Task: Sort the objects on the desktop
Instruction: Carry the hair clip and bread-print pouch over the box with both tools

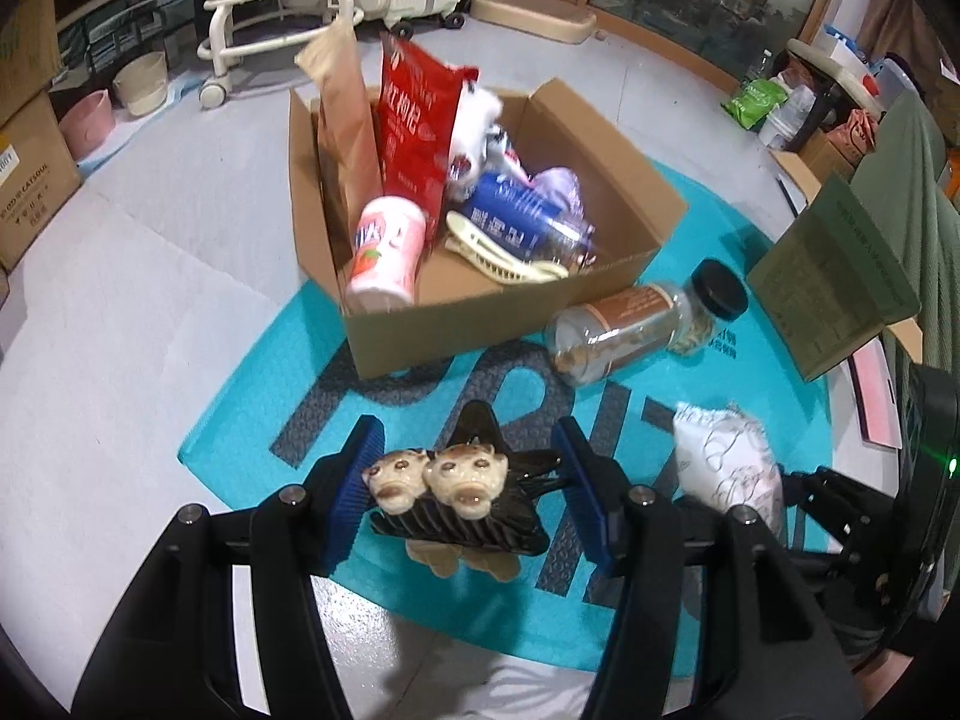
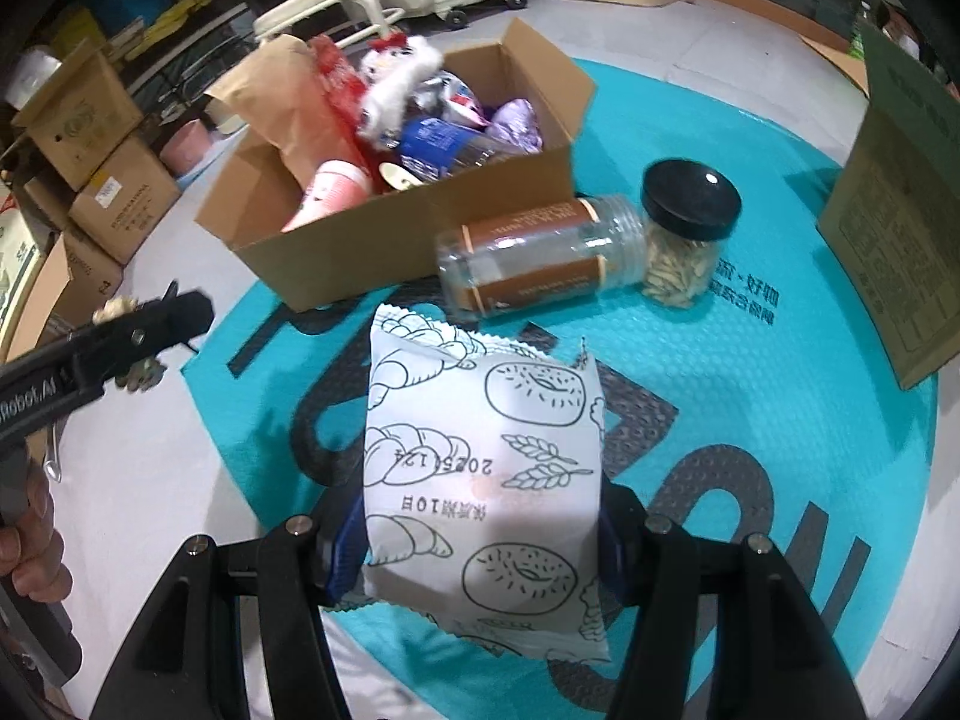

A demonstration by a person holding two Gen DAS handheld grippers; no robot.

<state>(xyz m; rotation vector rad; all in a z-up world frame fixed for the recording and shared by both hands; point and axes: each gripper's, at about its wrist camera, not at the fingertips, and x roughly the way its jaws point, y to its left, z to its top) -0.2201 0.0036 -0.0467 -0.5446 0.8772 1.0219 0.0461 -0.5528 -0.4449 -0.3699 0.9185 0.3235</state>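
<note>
The left tongs (image 1: 465,489) grip a black plastic hair claw with two cream pig figures (image 1: 462,501); the right tongs (image 2: 480,540) clamp a white bread-printed snack packet (image 2: 480,480), the open brown cardboard box (image 1: 606,294) at twelve o'clock.

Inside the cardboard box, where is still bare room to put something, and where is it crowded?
The cardboard box shows bare floor at its near right corner, beside the cream hair clip. The left and back are crowded: pink cup, red bag, blue bottle.

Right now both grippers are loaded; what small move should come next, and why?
Probably carry the left gripper forward over the cardboard box and release there. It is shut on the hair clip, lifted off the teal mat, and the box lies straight ahead. The right gripper can follow with its snack packet.
</note>
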